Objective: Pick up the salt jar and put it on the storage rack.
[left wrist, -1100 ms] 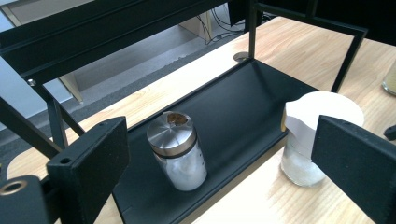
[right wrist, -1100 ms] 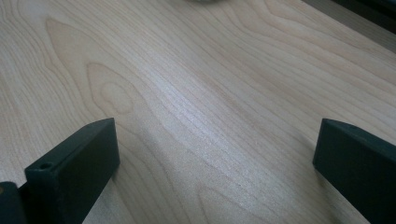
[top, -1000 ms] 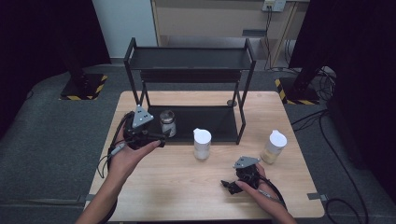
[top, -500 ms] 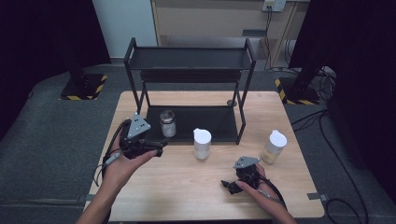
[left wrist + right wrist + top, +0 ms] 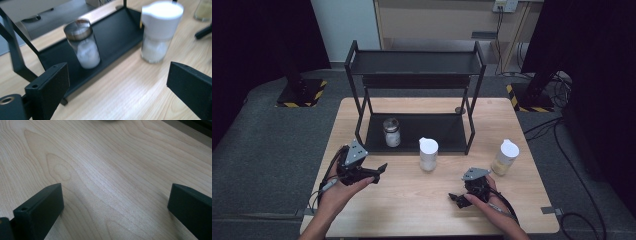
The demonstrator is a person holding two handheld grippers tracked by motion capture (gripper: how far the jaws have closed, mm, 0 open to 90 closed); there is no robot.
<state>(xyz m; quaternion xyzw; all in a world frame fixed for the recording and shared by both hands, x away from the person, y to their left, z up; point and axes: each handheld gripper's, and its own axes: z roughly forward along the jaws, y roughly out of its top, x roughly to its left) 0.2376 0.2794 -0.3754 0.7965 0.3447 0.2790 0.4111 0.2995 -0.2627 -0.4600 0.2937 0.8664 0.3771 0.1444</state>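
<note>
On the lower shelf of the black rack (image 5: 452, 131), toward its left end, stands the glass jar with the metal lid (image 5: 391, 132), upright and half full of white grains. My left hand-held gripper (image 5: 377, 172) sits low over the surface (image 5: 412, 200), just in front of the rack's left corner, jaws spread wide with nothing between them; along them I see the jar and, to its right, the white-capped shaker (image 5: 428, 154) standing just off the shelf. My right hand-held gripper (image 5: 457, 199) is spread open too, over bare wood. A yellowish bottle (image 5: 504, 157) stands beyond it.
</note>
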